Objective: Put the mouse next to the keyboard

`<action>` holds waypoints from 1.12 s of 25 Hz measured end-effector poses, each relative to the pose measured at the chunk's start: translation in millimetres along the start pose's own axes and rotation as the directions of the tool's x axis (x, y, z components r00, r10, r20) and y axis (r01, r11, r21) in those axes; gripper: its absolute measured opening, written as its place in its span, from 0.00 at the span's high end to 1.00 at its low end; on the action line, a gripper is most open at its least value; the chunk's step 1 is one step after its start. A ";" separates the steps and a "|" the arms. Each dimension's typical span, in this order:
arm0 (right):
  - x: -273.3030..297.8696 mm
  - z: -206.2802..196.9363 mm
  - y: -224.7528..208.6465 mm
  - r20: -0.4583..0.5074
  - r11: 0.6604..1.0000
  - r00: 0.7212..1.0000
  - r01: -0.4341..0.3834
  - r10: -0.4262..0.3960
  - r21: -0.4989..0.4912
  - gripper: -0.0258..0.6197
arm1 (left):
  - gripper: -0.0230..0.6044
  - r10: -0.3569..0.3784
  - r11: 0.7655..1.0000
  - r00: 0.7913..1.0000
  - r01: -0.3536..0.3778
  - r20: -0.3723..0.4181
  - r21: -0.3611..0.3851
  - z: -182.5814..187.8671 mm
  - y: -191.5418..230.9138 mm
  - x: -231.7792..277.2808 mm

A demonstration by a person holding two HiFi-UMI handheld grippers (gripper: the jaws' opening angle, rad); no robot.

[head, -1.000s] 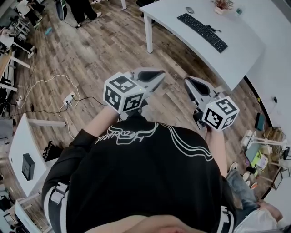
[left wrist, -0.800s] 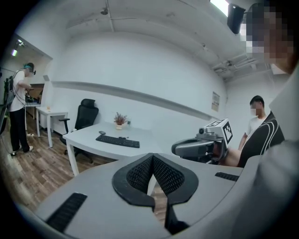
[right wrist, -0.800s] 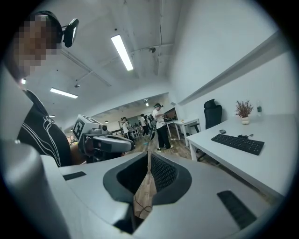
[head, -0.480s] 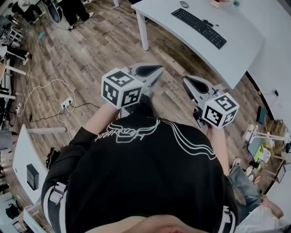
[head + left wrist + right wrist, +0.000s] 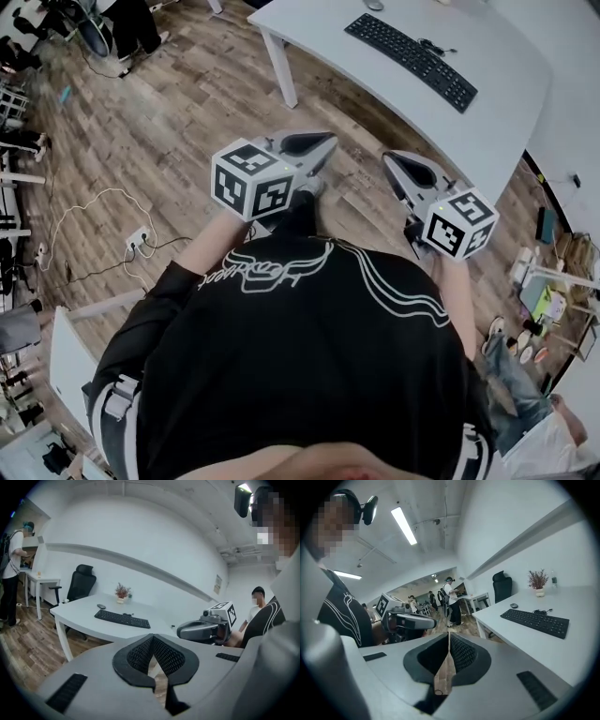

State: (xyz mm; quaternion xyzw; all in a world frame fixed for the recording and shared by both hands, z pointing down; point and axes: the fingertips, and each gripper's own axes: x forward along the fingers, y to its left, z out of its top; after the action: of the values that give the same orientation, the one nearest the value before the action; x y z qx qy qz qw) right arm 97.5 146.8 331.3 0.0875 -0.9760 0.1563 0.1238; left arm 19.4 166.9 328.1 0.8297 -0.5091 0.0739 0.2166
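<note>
Up at the far end of the white desk (image 5: 506,52), the mouse (image 5: 374,5) sits close to one end of the black keyboard (image 5: 410,60), near it but not touching. In the left gripper view there's a small potted plant (image 5: 122,592) just behind the keyboard, and a black office chair (image 5: 80,581) beyond the desk's end.

Both grippers are well short of the desk, held out in front of the person's chest over the wood floor (image 5: 187,103). The left gripper (image 5: 319,152) has its jaws pressed together with nothing between them, only floor showing underneath. Same deal with the right gripper (image 5: 394,165): jaws closed tight, nothing pinched. The two are side by side, apart, both pointing roughly toward the desk. Someone in a white shirt (image 5: 10,576) stands off at another table.
</note>
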 end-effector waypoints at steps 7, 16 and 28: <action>101.6 53.2 -71.6 -0.006 0.997 0.999 0.048 -0.048 0.055 0.94 | 0.95 -0.049 0.999 0.998 0.049 -0.028 -0.009 58.8 123.5 39.2; 195.9 127.4 -163.2 0.005 0.985 0.986 0.166 -0.167 0.055 0.94 | 0.95 -0.112 0.994 0.991 0.112 -0.075 -0.007 117.1 256.5 88.4; 242.2 150.8 -248.4 -0.018 0.978 0.980 0.197 -0.196 0.069 0.94 | 0.95 -0.117 0.993 0.990 0.115 -0.072 -0.040 150.6 327.8 157.2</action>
State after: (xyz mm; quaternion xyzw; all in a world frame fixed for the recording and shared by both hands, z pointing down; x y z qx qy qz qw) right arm -113.8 -167.0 328.1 0.1868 -0.9558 0.1780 0.1407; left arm -208.8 -153.5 340.4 0.8505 -0.4528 0.0828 0.2543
